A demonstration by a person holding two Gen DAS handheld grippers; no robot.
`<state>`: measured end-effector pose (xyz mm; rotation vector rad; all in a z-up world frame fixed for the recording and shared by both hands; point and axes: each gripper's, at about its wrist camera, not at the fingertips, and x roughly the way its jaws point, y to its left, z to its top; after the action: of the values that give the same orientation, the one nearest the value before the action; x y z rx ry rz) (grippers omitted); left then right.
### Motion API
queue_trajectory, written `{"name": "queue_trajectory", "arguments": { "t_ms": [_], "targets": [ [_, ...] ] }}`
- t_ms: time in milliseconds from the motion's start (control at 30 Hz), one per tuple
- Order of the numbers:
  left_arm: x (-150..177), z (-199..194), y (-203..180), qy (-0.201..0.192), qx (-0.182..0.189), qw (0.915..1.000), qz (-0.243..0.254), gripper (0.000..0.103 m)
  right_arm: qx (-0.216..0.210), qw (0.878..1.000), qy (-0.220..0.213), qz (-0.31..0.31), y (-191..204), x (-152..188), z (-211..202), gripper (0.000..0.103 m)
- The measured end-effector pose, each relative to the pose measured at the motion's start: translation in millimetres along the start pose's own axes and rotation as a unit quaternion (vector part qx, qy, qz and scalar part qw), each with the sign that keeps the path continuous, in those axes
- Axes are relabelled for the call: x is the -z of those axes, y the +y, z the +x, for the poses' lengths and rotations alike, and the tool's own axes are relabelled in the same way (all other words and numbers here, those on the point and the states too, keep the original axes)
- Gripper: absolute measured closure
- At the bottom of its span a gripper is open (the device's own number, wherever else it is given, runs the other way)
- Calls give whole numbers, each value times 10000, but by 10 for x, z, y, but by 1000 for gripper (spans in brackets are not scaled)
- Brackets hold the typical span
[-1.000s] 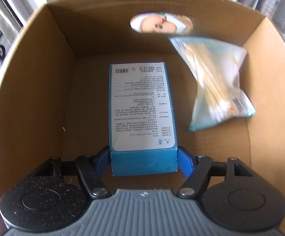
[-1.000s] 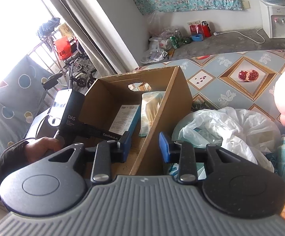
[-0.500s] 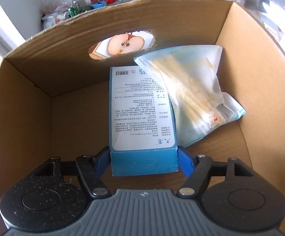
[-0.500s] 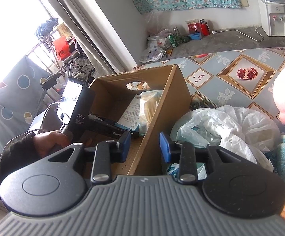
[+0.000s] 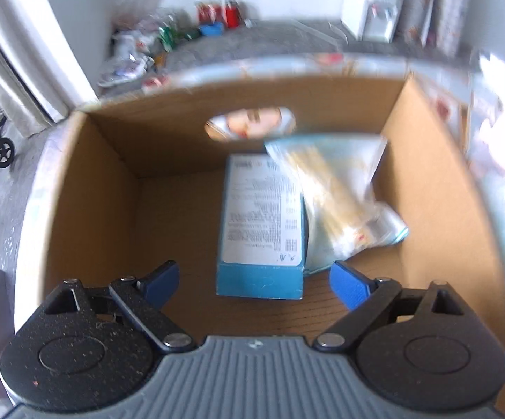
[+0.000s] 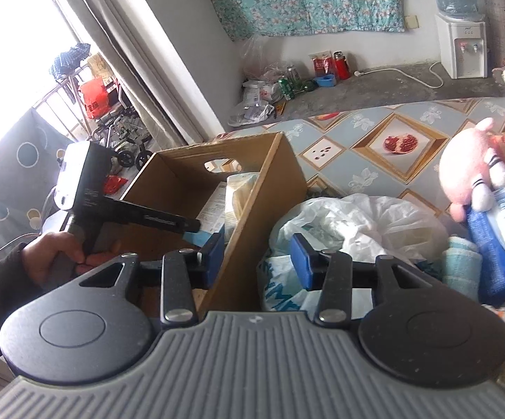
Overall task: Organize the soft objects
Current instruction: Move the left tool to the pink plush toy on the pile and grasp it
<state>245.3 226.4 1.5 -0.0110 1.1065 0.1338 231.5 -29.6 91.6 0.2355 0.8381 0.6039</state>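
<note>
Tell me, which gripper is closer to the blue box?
Left. The left gripper hangs just above the blue box inside the carton, jaws opening, not touching it. The right gripper is outside, straddling the carton's side wall.

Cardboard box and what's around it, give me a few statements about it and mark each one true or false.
1. The blue box lies inside the cardboard box. True.
2. The left gripper clamps the blue box. False: its jaws are opening, clear of it.
3. A clear bag leans beside the blue box. True.
4. The pink plush toy is in the cardboard box. False: it lies outside.
</note>
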Motion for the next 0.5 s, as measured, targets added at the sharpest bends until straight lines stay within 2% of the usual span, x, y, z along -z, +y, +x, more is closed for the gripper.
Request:
{"name": "queue_trajectory", "arguments": {
  "t_ms": [133,300,367,500],
  "targets": [
    [93,-593,29,-776,-14,9968,-191,9,538,9978,-357,-170,-204,-103,-430,50],
    [280,-1189,-223,-1670,2,9859,-54,5,1212,9903,-625,-273,-509,-111,-876,36],
    [341,-1338,-417,-1839,135,9828,69,5,1386,9882,-621,-173,-661,-55,-983,35],
    [387,-1408,-903,-1801,702,9804,380,5,1506,9871,-519,135,-959,76,-1110,35]
  ]
}}
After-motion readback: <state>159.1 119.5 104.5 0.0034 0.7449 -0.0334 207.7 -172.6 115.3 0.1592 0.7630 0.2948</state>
